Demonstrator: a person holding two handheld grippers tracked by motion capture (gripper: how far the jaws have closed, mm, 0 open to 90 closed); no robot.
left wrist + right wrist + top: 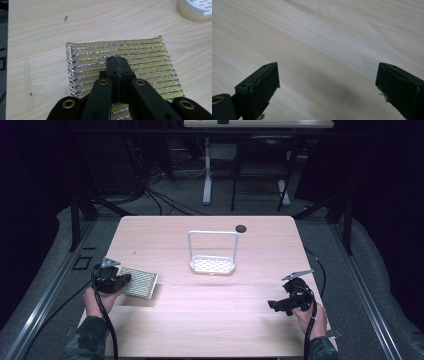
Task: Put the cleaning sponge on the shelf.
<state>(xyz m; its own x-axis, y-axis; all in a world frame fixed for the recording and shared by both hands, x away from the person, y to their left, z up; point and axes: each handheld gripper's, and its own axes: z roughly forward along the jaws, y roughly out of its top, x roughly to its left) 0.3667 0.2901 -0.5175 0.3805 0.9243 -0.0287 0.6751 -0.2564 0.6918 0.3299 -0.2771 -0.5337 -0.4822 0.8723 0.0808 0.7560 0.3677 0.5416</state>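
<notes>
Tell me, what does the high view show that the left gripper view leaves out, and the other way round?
High view alone: the white rack's tall wire handle, the right hand-held gripper with jaws apart over bare wood, both forearms, and the floor beyond. Left gripper view alone: the scouring pad's glittery gold and silver stripes, and the left hand-held gripper closed above it. Both share: the pad, the wooden table, and the rack's slotted base.

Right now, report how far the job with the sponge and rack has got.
Done: nothing placed; the white rack stands empty mid-table. In hand: the left hand-held gripper, jaws shut, is over the glittery sponge; a grip cannot be confirmed. Left: likely moving it to the rack. The right hand-held gripper is open over bare table.
</notes>
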